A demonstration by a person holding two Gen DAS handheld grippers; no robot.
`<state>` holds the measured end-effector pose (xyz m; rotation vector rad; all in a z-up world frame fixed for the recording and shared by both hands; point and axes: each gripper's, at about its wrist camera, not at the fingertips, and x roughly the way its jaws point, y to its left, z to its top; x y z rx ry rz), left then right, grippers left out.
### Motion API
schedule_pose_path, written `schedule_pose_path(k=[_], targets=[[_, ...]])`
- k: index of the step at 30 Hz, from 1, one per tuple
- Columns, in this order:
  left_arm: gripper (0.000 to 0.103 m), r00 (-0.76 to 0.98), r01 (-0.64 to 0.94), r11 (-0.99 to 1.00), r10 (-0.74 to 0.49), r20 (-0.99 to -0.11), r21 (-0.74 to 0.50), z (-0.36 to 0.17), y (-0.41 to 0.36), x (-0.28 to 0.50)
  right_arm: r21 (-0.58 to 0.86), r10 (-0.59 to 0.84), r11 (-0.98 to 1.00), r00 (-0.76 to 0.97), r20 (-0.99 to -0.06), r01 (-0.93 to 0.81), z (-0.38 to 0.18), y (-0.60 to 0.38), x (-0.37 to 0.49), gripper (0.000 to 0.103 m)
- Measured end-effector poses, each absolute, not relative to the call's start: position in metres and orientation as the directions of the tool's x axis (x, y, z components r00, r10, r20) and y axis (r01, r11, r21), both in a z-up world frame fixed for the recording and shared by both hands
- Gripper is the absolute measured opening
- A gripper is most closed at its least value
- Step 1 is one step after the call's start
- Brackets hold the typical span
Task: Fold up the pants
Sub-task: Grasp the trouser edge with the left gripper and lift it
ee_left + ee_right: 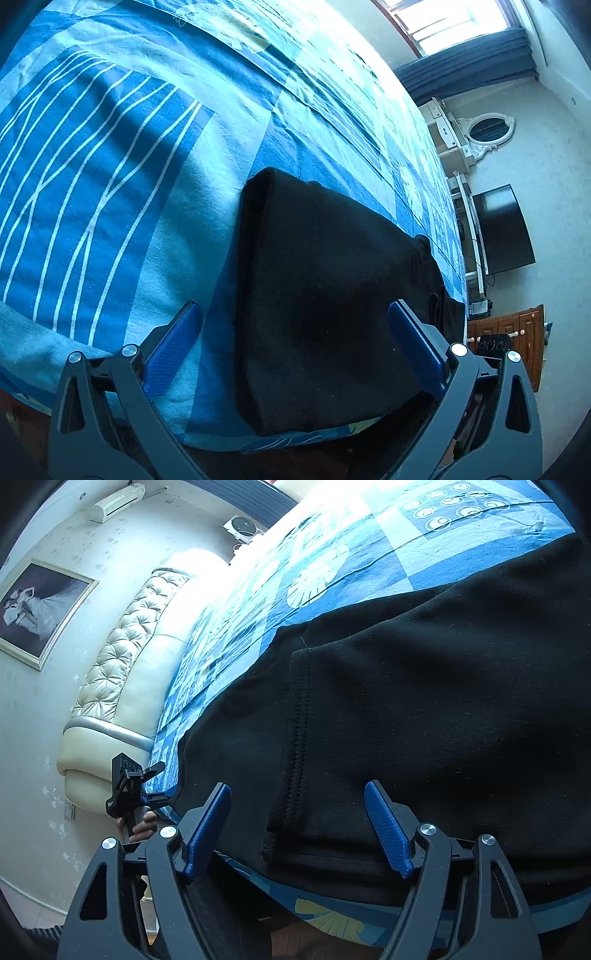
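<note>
Blue-padded left gripper stands spread wide, clasping nothing, its fingers straddling the black pants lying on the blue patterned bedspread. Right gripper likewise gapes wide over the pants' seam, gripping nothing.

Black pants lie flat, partly folded, near bed's edge w/ stitched seam up.

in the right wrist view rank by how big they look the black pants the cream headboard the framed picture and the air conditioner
1. black pants, though closest to the camera
2. cream headboard
3. framed picture
4. air conditioner, farthest away, so its small look is partly distance
</note>
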<state>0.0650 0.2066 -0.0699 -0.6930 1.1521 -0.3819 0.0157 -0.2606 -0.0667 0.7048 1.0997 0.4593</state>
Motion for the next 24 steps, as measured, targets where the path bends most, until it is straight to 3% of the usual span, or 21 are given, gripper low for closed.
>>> schedule_pose_path(k=[3,5,7,9,10,11,13,18,24], targets=[[0.098,0.368,-0.083,0.633,-0.698,-0.614,-0.769,-0.077,0.204,0.066,0.715,0.655,0.699,0.398,-0.642,0.004,-0.067,-0.261,0.016,0.075],[0.072,0.341,-0.099,0.554,-0.762,-0.551,-0.827,-0.087,0.198,0.068,0.714,0.654,0.701,0.399,-0.643,0.002,-0.068,-0.261,0.015,0.075],[0.063,0.32,-0.11,0.563,-0.76,-0.565,-0.819,-0.094,0.185,0.069,0.713,0.653,0.702,0.4,-0.643,0.001,-0.068,-0.26,0.016,0.076],[0.062,0.335,-0.093,0.582,-0.746,-0.575,-0.808,-0.092,0.177,0.067,0.711,0.651,0.703,0.402,-0.643,-0.001,-0.067,-0.26,0.016,0.077],[0.053,0.336,-0.092,0.582,-0.745,-0.576,-0.808,-0.092,0.174,0.068,0.71,0.651,0.704,0.402,-0.644,-0.002,-0.067,-0.26,0.016,0.077],[0.034,0.326,-0.094,0.582,-0.748,-0.577,-0.808,-0.093,0.17,0.069,0.709,0.651,0.705,0.402,-0.645,-0.004,-0.067,-0.26,0.016,0.077],[0.023,0.321,-0.112,0.576,-0.75,-0.578,-0.81,-0.098,0.165,0.071,0.711,0.653,0.704,0.401,-0.642,-0.008,-0.067,-0.261,0.016,0.077],[0.015,0.347,-0.088,0.624,-0.712,-0.611,-0.777,-0.078,0.154,0.067,0.721,0.664,0.693,0.413,-0.624,-0.026,-0.067,-0.263,0.014,0.079],[0.013,0.388,0.054,0.686,-0.684,-0.618,-0.726,-0.009,0.121,0.062,0.707,0.651,0.707,0.427,-0.628,-0.038,-0.065,-0.258,0.013,0.083]])
